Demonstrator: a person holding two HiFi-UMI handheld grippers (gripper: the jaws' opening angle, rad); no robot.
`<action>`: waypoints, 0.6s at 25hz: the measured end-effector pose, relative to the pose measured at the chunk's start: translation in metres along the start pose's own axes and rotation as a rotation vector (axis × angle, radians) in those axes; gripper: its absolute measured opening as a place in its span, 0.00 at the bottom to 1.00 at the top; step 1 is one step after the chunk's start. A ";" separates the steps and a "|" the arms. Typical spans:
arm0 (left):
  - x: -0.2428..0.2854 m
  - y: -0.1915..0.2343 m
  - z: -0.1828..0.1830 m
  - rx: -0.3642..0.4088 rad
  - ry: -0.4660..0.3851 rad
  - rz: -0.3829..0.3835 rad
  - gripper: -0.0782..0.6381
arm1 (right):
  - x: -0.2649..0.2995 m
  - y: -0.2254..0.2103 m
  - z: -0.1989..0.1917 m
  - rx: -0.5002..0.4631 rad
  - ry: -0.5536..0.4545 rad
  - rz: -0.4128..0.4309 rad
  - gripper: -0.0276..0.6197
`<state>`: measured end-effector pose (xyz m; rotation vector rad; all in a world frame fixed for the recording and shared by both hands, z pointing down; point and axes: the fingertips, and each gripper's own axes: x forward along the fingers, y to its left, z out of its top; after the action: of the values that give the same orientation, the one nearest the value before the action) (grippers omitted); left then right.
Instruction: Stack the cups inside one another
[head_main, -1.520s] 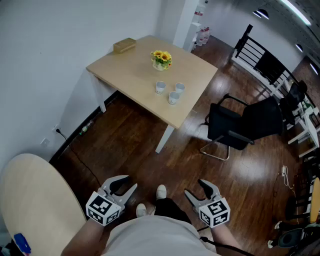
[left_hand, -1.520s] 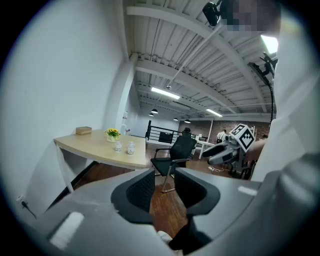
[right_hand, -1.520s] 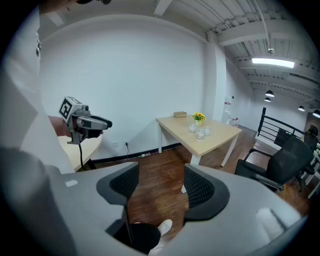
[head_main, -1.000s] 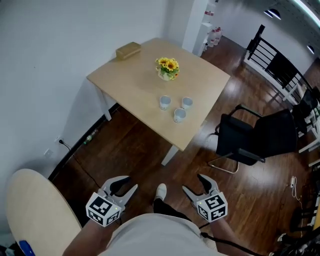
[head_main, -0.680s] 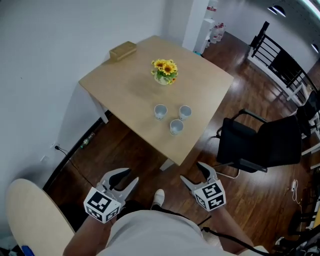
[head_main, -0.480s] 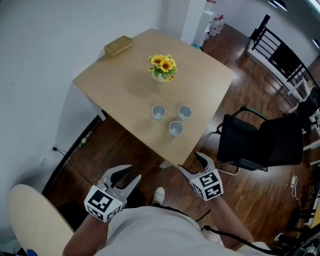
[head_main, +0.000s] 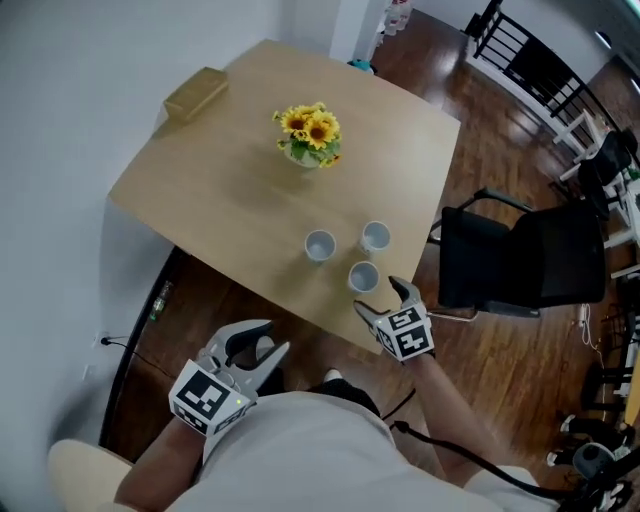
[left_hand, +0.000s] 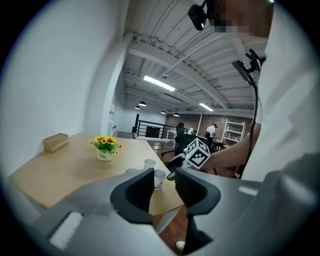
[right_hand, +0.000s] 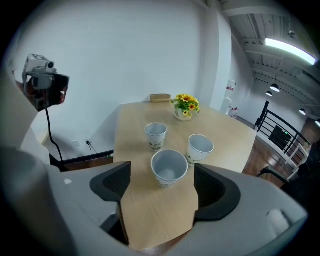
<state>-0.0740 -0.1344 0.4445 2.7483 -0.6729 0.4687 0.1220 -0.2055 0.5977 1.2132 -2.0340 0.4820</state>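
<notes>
Item 1, bench (head_main: 220, 190): pale wood top, standing against a white wall on a dark wood floor.

Item 2, three white cups, all standing upright and apart near the bench's front edge, none nested. The nearest cup (head_main: 363, 277) is sitting closest to the edge. The left cup (head_main: 320, 245) and the right cup (head_main: 376, 237) are standing just behind it.

Item 3, right tongs (head_main: 378, 297): hovering over the front edge, just beside the nearest cup. Its jaws have just been opening and are standing wide apart. The right gripper view is showing that cup framed beyond them, untouched, with nothing gripped.

Item 4, left tongs (head_main: 272, 338): hanging off the bench, above the floor near the person's body. Its jaws are standing a narrow gap apart and holding nothing.

Item 5, sunflower vase (head_main: 310, 132): sitting mid-bench, well behind the cups.

Item 6, small tan box (head_main: 196, 93): lying at the far corner.

Item 7, black chair (head_main: 520, 262): standing beside the bench, to the right.
</notes>
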 end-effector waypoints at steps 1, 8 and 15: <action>-0.001 0.010 0.001 0.014 0.009 -0.020 0.30 | 0.011 -0.002 0.001 0.010 0.014 -0.010 0.65; -0.002 0.059 -0.003 0.037 0.063 -0.074 0.30 | 0.069 -0.015 -0.011 0.059 0.115 -0.051 0.66; 0.015 0.061 0.011 -0.004 0.036 -0.054 0.30 | 0.050 -0.022 -0.003 0.058 0.122 -0.036 0.64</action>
<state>-0.0887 -0.1960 0.4512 2.7397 -0.5892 0.5030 0.1271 -0.2450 0.6356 1.2220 -1.9036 0.5868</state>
